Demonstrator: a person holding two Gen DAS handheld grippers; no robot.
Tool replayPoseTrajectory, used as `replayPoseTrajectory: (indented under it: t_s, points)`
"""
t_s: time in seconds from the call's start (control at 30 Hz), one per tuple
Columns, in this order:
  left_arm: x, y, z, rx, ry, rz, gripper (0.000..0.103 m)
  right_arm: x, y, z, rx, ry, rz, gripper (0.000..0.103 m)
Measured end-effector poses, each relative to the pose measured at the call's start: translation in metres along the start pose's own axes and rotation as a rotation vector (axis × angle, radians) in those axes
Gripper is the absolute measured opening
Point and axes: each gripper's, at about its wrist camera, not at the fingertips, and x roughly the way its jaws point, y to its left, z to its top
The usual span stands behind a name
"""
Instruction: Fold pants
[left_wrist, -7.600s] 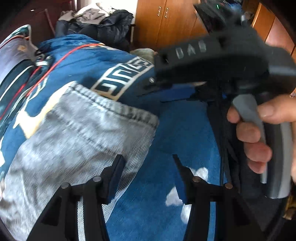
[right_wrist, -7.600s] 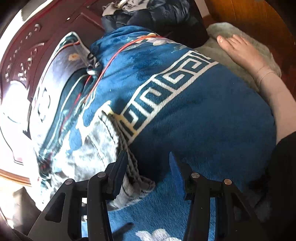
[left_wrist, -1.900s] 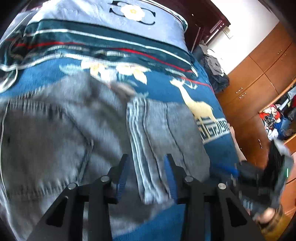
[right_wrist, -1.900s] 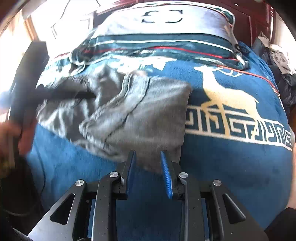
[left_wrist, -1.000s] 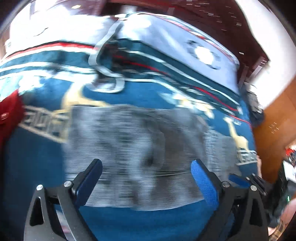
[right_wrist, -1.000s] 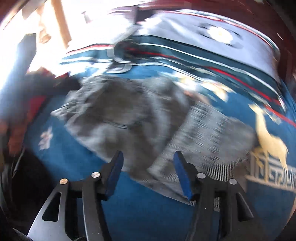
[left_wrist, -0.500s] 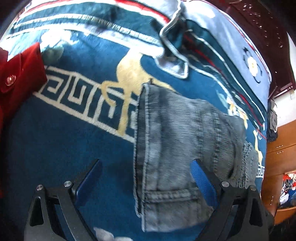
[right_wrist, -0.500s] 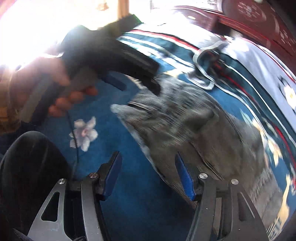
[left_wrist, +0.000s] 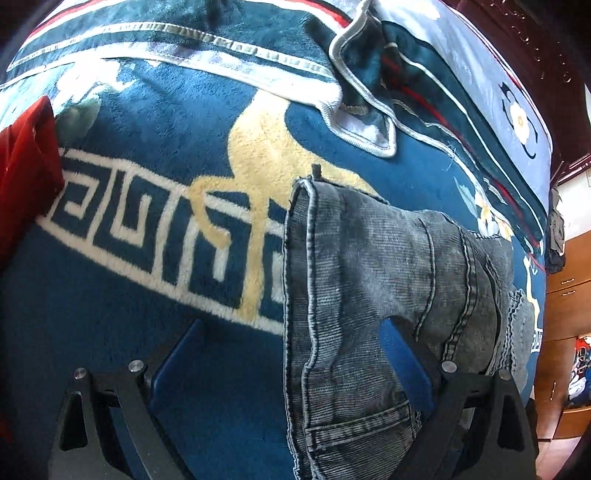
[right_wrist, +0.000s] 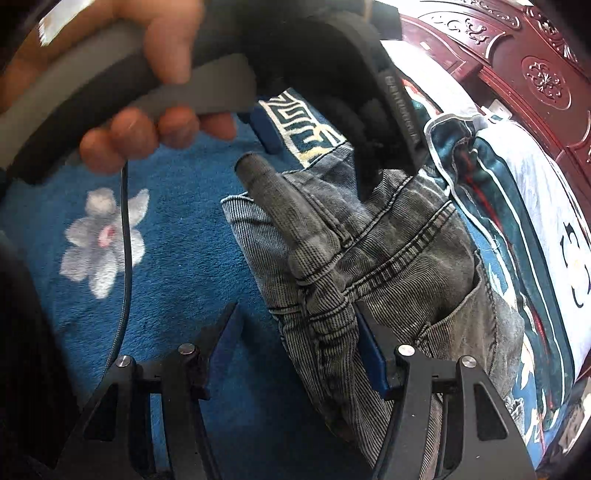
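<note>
The grey denim pants (left_wrist: 369, 280) lie folded on the blue patterned blanket (left_wrist: 155, 173). My left gripper (left_wrist: 291, 354) is open, its jaws straddling the pants' waistband edge, low over the cloth. In the right wrist view the pants (right_wrist: 388, 266) lie bunched with seams and a pocket showing. My right gripper (right_wrist: 295, 336) is open, its jaws either side of the waistband corner. The left gripper's black body (right_wrist: 332, 74), held by a hand, hangs over the far end of the pants.
A red garment (left_wrist: 22, 173) lies at the blanket's left edge. A folded teal and grey quilt (left_wrist: 369, 66) lies behind the pants. A carved dark wood headboard (right_wrist: 517, 62) stands beyond. Wooden cabinets (left_wrist: 561, 332) stand at the right. A black cable (right_wrist: 125, 236) hangs from the left gripper.
Both grippers swung from the folded leg end to the waistband side and came down close. Both jaws went from narrow to wide open. The pants now lie folded over.
</note>
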Motion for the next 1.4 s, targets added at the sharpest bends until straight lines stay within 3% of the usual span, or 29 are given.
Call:
replayPoseTrajectory:
  t_s: [0.27, 0.4, 0.53, 0.57, 0.63, 0.7, 0.83, 0.9, 1.0, 1.1, 1.17, 1.4]
  points:
    - [-0.008, 0.023, 0.000, -0.085, 0.021, -0.078, 0.092, -0.012, 0.009, -0.001, -0.015, -0.035, -0.019, 0.060]
    - [0.004, 0.010, 0.004, -0.050, 0.050, -0.033, 0.097, -0.012, 0.007, 0.003, 0.010, -0.040, -0.006, 0.060]
    - [0.012, -0.010, 0.008, 0.000, 0.050, 0.032, 0.095, -0.008, 0.010, 0.010, -0.022, -0.061, -0.030, 0.060]
    - [0.012, -0.012, 0.009, 0.003, 0.046, 0.023, 0.093, -0.006, 0.010, 0.012, -0.029, -0.064, -0.035, 0.060]
    - [0.010, -0.013, 0.010, 0.002, 0.044, -0.014, 0.078, -0.003, 0.015, 0.016, -0.048, -0.072, -0.049, 0.058]
    - [0.010, -0.010, 0.011, -0.017, 0.056, -0.085, 0.069, -0.001, 0.018, 0.015, -0.058, -0.074, -0.054, 0.058]
    - [0.018, -0.006, 0.012, -0.041, 0.075, -0.127, 0.067, 0.006, 0.023, 0.013, -0.052, -0.073, -0.069, 0.057]
    - [0.021, -0.010, 0.013, -0.036, 0.074, -0.136, 0.061, 0.007, 0.025, 0.013, -0.055, -0.077, -0.084, 0.053]
    - [0.025, -0.010, 0.012, -0.040, 0.108, -0.218, 0.028, 0.009, 0.024, 0.017, -0.048, -0.074, -0.134, 0.035]
    - [0.023, -0.011, 0.011, -0.047, 0.103, -0.237, 0.018, 0.005, 0.020, 0.019, -0.021, -0.071, -0.147, 0.024]
    - [0.015, -0.010, 0.010, -0.055, 0.085, -0.253, 0.014, -0.003, 0.017, 0.019, -0.004, -0.082, -0.148, 0.018]
    - [-0.021, -0.021, 0.014, -0.027, 0.022, -0.285, 0.012, -0.033, -0.013, 0.024, 0.139, -0.125, -0.093, 0.016]
